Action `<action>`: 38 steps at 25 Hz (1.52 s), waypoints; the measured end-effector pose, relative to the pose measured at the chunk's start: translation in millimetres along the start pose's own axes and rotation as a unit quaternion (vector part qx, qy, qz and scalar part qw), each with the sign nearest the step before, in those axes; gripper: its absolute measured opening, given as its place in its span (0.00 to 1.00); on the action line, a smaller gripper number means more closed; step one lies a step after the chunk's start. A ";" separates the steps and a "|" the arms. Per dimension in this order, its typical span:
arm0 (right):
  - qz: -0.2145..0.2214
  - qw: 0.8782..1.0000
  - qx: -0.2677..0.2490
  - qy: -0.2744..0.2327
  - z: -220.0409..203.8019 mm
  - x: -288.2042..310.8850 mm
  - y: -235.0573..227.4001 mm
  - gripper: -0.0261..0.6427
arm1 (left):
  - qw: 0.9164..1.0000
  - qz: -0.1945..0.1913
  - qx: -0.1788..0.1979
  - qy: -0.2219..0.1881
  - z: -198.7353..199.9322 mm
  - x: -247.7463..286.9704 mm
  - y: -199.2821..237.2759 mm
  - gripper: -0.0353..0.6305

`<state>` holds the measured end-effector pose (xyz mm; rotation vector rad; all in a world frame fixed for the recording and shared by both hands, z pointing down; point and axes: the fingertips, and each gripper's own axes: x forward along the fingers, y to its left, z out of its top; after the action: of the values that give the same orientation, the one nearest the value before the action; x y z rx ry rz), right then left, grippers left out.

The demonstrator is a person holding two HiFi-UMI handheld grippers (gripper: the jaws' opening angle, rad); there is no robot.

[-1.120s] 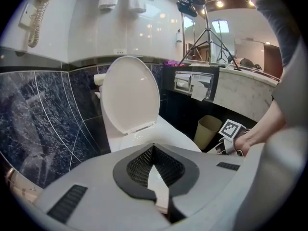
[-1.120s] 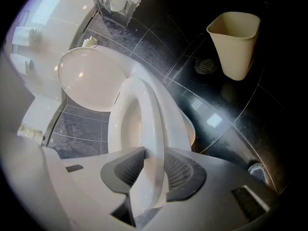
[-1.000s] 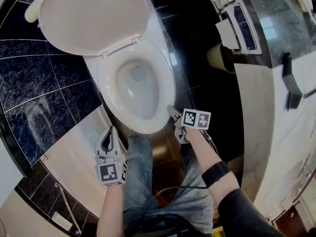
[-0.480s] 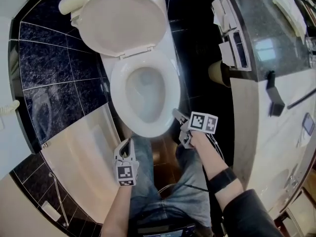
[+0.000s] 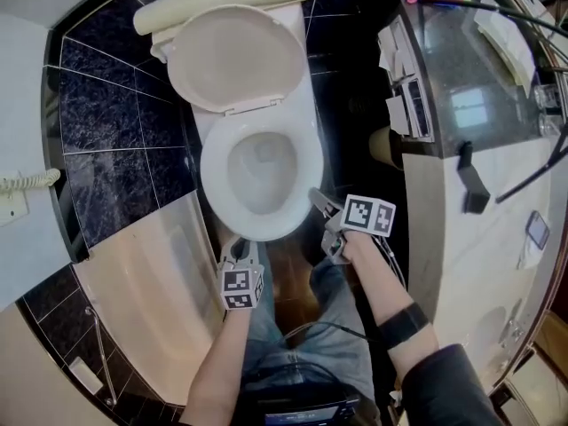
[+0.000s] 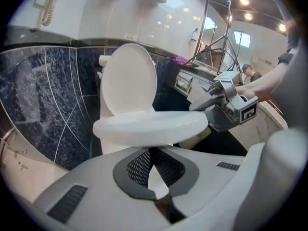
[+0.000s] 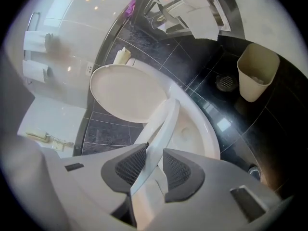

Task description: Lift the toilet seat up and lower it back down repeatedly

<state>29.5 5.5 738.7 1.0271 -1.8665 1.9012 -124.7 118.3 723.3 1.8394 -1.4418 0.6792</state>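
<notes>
The white toilet seat (image 5: 306, 162) lies over the bowl (image 5: 259, 169), with the lid (image 5: 238, 59) raised against the tank. My right gripper (image 5: 318, 202) has the seat's right front rim (image 7: 161, 124) between its pads. In the right gripper view the pads rest on the rim, the jaws are opening slightly, and the rim stands a little off the bowl (image 7: 199, 134). My left gripper (image 5: 240, 249) is just before the bowl's front. In the left gripper view its pads (image 6: 139, 165) meet under the seat's front edge (image 6: 149, 126), with nothing between them.
A beige waste bin (image 5: 388, 145) stands on the dark floor right of the toilet, near a floor drain (image 7: 224, 82). A vanity counter (image 5: 479, 105) runs along the right. A white bathtub (image 5: 151, 273) is at the left. The person's jeans-clad legs (image 5: 311, 344) fill the floor below.
The head view has swung, so the toilet sits more to the right. My left gripper has moved right, up to the bowl's front. The right gripper stays on the seat rim.
</notes>
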 end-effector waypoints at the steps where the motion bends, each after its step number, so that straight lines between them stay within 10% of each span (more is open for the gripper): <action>1: 0.001 1.000 0.002 -0.005 2.7 -1.6 3.4 0.25 | 1.000 0.004 -0.003 -0.006 8.5 -0.9 1.5 0.05; 20: 0.021 0.989 -0.121 -0.084 68.8 -71.0 119.2 0.14 | 0.996 0.019 -0.004 -0.086 167.8 -11.2 32.9 0.05; 38: -0.042 0.964 -0.242 -0.102 49.0 -97.5 129.3 0.07 | 0.983 0.036 0.092 -0.153 345.0 52.2 100.0 0.05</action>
<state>28.4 -30.5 573.3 1.1363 -2.2044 1.2294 -213.7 -197.5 568.0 2.1160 -1.6973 0.5997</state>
